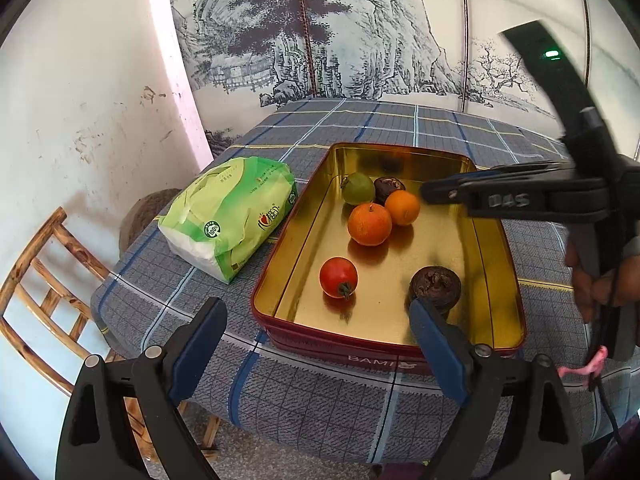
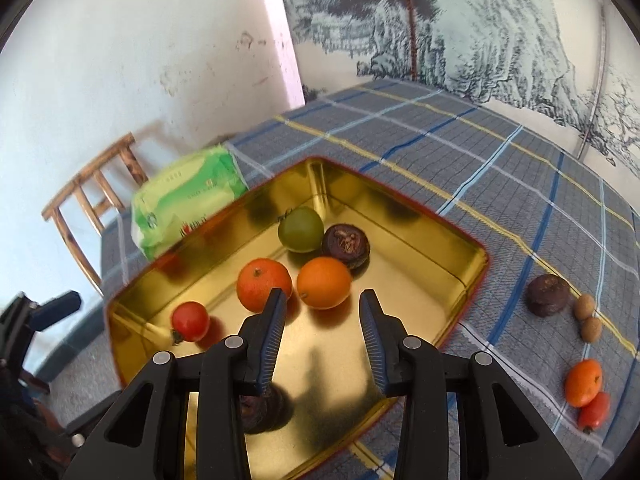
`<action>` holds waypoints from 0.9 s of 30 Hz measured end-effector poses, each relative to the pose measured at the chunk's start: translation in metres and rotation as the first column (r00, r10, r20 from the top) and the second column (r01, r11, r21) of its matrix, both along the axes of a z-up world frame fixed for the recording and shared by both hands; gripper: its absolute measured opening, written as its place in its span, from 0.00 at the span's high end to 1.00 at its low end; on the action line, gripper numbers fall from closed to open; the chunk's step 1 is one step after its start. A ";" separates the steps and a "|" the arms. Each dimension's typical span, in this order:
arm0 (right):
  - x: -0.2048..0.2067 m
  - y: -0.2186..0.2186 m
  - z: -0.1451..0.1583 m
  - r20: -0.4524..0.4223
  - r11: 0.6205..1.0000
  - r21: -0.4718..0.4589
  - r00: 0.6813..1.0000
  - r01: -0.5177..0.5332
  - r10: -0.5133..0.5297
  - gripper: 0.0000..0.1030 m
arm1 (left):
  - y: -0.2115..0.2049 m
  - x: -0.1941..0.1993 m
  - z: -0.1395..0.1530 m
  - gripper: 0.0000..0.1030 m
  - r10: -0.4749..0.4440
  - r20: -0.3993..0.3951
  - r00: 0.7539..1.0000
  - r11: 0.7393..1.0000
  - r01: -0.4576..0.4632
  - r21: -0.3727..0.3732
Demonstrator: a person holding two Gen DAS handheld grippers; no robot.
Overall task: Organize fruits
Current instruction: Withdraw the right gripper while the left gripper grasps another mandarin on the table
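Observation:
A red tin with a gold inside (image 1: 496, 264) (image 2: 420, 216) sits on the checked tablecloth. It holds a green fruit (image 1: 357, 188) (image 2: 301, 229), two oranges (image 1: 369, 224) (image 2: 324, 282), a red tomato (image 1: 338, 277) (image 2: 191, 321) and two dark wrinkled fruits (image 1: 435, 284) (image 2: 346, 246). On the cloth to the tin's right lie another dark fruit (image 2: 548, 295), two small brown fruits (image 2: 585, 307), an orange (image 2: 583, 383) and a small tomato (image 2: 595, 411). My left gripper (image 1: 318, 344) is open and empty at the tin's near edge. My right gripper (image 2: 322, 336) (image 1: 428, 192) is open and empty above the tin.
A green tissue pack (image 1: 228, 220) (image 2: 188, 204) lies left of the tin. A wooden chair (image 1: 44, 280) (image 2: 92, 192) stands by the white wall at the table's left. A painted screen (image 1: 360, 28) backs the table.

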State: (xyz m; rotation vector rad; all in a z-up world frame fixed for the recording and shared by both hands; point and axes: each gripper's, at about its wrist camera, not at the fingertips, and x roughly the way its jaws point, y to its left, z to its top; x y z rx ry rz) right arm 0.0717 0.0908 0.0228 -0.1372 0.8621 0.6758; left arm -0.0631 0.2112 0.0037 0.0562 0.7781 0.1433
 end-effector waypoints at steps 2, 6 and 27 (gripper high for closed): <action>-0.006 -0.011 0.005 0.019 1.000 0.018 1.000 0.018 -0.018 0.60 | 0.000 0.000 0.000 0.12 0.000 -0.001 1.000 1.000 0.000 -0.001; -0.024 -0.046 0.011 0.053 0.996 0.039 0.996 0.075 -0.077 0.45 | -0.004 -0.001 -0.002 0.12 -0.009 -0.006 1.000 1.000 0.009 0.007; -0.061 -0.337 -0.028 0.110 0.784 -0.111 0.791 0.611 -0.602 0.42 | -0.124 0.044 0.041 0.13 -0.381 -0.026 0.924 0.923 0.378 -0.073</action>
